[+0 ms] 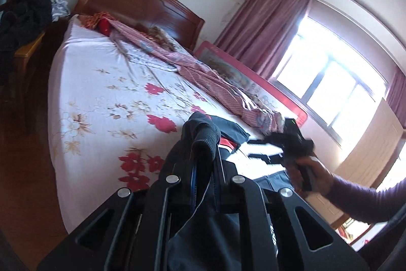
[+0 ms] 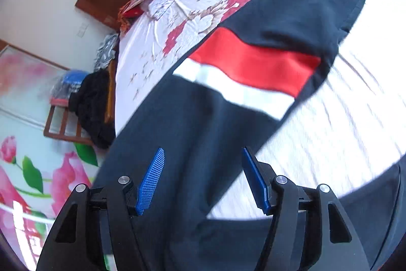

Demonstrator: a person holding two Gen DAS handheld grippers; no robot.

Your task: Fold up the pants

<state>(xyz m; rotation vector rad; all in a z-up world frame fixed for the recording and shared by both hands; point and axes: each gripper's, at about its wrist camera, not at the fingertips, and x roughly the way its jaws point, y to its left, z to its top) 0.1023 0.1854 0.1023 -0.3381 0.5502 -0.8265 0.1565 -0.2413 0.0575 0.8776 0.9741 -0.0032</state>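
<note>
Here we hold the pants point(image 2: 253, 62) between our two hands, and the next move turns on how their long axis runs. In the right wrist view the dark leg with its red and white bands stretches from the lower left of the frame, between the blue pads point(image 2: 152, 179), up to a hem at the upper right, lying over the flowered bed point(image 2: 162, 24). The right gripper point(image 2: 203, 179) stands well open, its pads clear of the cloth on either side, so we judge it holds nothing. In the left wrist view the left gripper point(image 1: 205, 164) is clamped tight on a bunched dark edge of the pants at lower centre, lifted off the bed. From there the cloth runs right toward the right hand point(image 1: 312, 174). So the left end is the held one; we judge the right gripper, already straddling the leg, needs only to close before any fold.
</note>
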